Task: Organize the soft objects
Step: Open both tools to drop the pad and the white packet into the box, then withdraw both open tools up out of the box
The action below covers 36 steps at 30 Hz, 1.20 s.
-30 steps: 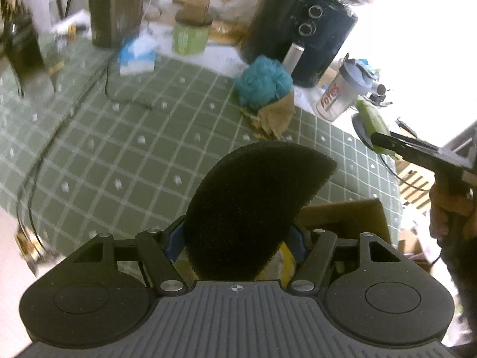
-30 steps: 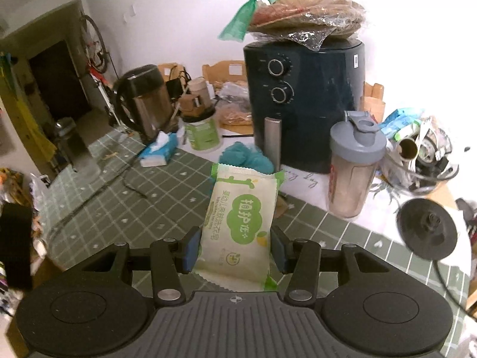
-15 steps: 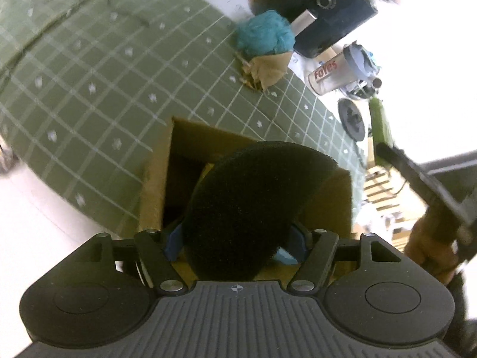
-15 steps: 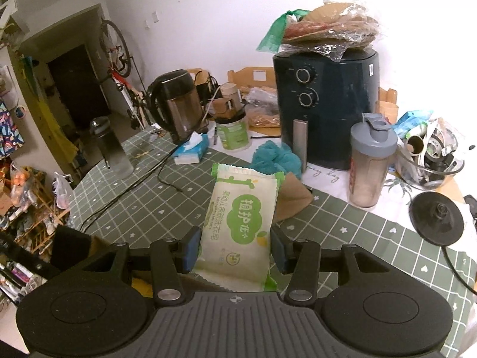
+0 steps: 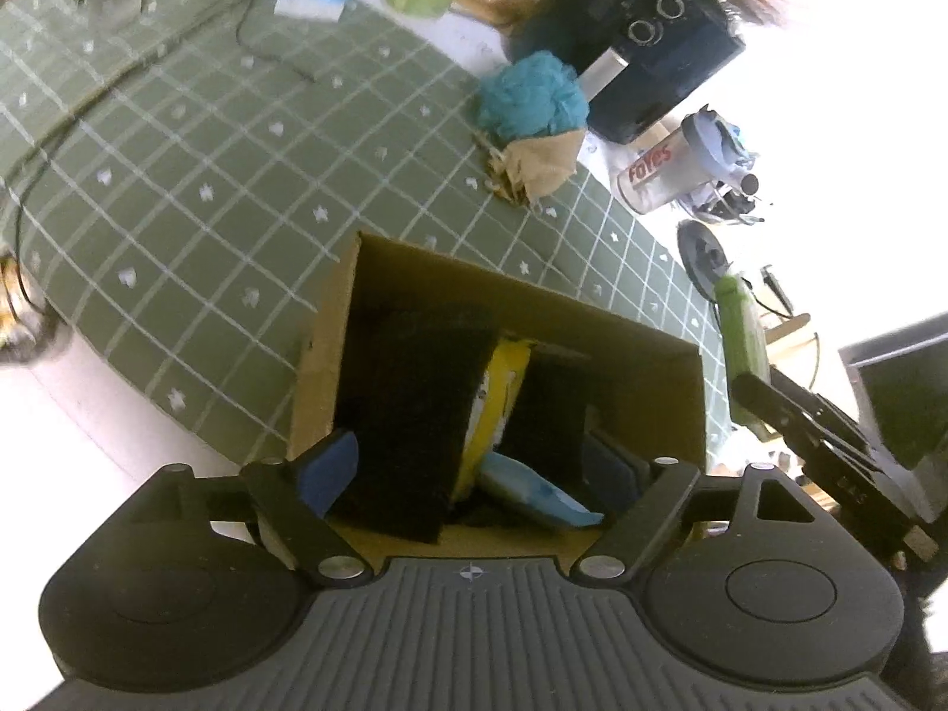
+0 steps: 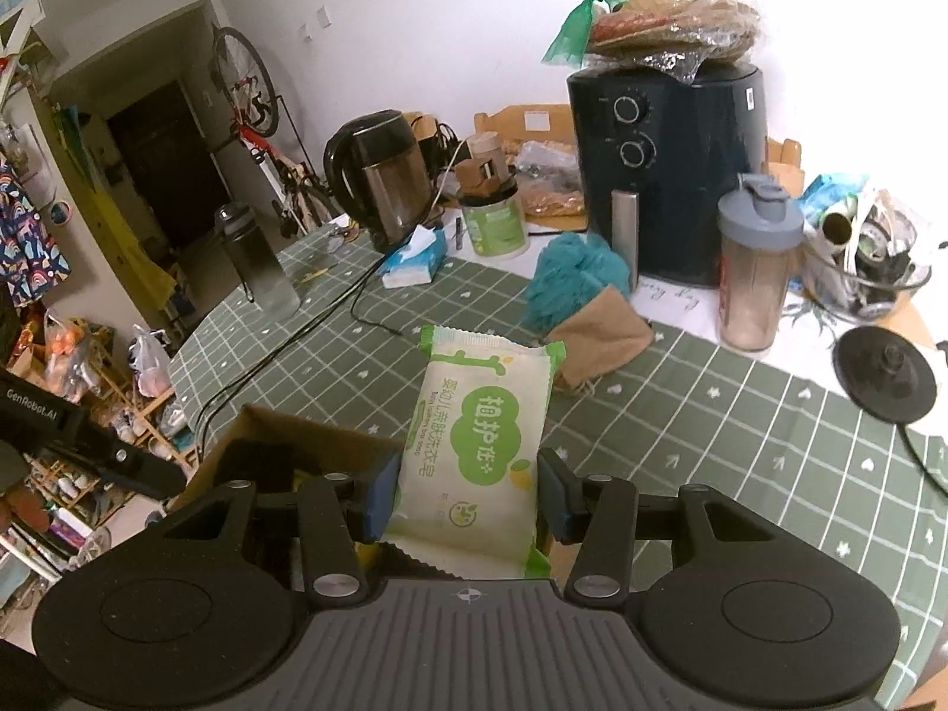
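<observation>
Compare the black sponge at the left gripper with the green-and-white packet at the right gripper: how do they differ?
The black sponge is dark, plain and porous; the packet is glossy, white and green with print. The sponge stands inside the cardboard box, the left gripper having just opened off it; the packet is clamped in the right gripper above the table. Both look soft.

Green white-checked tablecloth [image 5: 195,178], brown cardboard box [image 5: 646,379], black sponge [image 5: 415,415], teal puff [image 5: 530,96].

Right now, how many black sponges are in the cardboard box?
2. One black sponge stands at the left of the box; the other sponge is right of the yellow pack. More may be hidden below.
</observation>
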Available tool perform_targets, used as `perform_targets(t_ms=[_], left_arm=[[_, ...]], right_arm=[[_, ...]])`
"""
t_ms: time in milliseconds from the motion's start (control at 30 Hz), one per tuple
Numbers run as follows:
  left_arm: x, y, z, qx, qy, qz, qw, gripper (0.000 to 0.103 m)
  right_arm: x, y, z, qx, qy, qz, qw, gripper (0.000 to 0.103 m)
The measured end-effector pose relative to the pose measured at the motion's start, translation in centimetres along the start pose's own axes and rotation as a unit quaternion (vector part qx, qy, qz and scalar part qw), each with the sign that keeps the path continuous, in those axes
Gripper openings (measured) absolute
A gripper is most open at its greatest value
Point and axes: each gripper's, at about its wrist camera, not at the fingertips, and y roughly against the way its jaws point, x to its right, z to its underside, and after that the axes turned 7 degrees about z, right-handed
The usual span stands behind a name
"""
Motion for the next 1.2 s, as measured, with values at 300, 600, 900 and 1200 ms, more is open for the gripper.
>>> perform_targets(t_ms=[300, 600, 900, 1200], left_arm=[[2.4, 0.4, 1.3, 0.039, -0.093, -0.07, 0.9924, 0.084], [3.6, 0.4, 2.7, 0.066, -0.143, -0.112, 0.9812, 0.084], [4.5, 0.5, 3.5, 0.084, -0.178, -0.132, 0.9715, 0.084], [5.1, 0.3, 3.9, 0.086, -0.201, -0.152, 0.9639, 0.084]], right_arm=[[-1.1, 0.9, 1.8, -0.006, 0.008, 0.002, 1.0, 0.052], [-2.9, 1.4, 2.3, 0.0, 0.038, -0.002, 0.999, 0.051], [-3.8, -0.3, 3.0, -0.052, 0.065, 0.023, 0.996, 0.103], [-4.0, -0.8, 3.7, -0.09, 0.069, 0.04, 0.993, 0.103]])
